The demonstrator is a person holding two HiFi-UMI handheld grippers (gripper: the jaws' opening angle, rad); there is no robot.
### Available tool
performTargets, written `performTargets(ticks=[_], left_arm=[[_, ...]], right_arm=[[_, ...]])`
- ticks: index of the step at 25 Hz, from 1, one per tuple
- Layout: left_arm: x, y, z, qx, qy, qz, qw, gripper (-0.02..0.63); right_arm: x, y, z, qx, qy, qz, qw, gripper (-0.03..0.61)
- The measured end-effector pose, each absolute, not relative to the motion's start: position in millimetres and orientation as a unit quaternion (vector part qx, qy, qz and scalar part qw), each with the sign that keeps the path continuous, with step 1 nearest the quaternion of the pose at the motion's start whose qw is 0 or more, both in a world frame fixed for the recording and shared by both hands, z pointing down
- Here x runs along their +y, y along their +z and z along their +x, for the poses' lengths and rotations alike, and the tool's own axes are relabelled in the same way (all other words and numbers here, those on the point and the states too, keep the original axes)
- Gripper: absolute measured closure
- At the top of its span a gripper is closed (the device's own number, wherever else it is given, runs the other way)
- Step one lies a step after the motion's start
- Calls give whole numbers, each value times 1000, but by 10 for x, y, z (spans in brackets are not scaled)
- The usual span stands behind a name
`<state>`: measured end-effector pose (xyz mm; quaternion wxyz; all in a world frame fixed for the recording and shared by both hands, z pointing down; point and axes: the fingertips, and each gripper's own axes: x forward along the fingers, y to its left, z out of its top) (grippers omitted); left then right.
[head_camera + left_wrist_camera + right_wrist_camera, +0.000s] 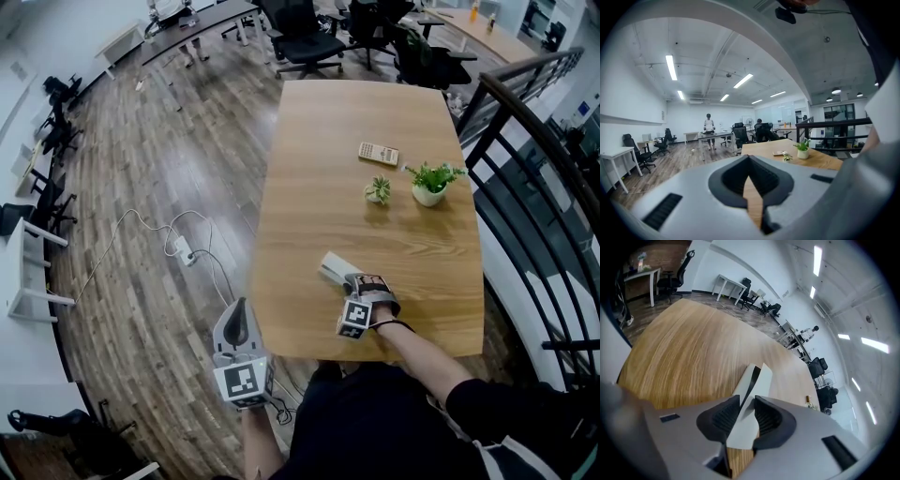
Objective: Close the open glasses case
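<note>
A white glasses case [334,268] lies on the wooden table [375,122] near its front edge, its lid still ajar. In the right gripper view the case [752,380] shows a dark gap between lid and base. My right gripper [352,282] points down at it, and its jaws [746,404] stand open with the near end of the case between them, one pad on either side. My left gripper [240,309] hangs off the table's front left corner over the floor. Its jaws [749,161] are shut and hold nothing.
Farther back on the table stand a potted plant [429,183], a smaller plant [378,190] and a flat calculator-like object [379,153]. A black railing [525,141] runs along the table's right side. Office chairs [305,37] stand at the far end. A cable and power strip [185,250] lie on the floor.
</note>
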<state>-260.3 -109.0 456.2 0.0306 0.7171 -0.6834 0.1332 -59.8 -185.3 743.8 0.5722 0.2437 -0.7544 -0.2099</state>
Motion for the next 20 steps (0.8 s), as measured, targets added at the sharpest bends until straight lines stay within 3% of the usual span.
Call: performTargets(ticks=[4, 10, 13, 20], left_arm=[[-1096, 4575, -2618, -682, 139, 717, 36, 614], [-1089, 4616, -2592, -681, 132, 719, 40, 614], [-1093, 4582, -2593, -683, 132, 717, 43, 614], [-1118, 4604, -2594, -680, 128, 720, 41, 614]], right_arm=[[-1768, 7511, -655, -790, -130, 224, 555, 456], [-1777, 7518, -646, -834, 0, 244, 495, 484], [-1870, 7459, -576, -845, 88, 279, 448, 545], [-1873, 7514, -585, -839, 80, 294, 451, 561]])
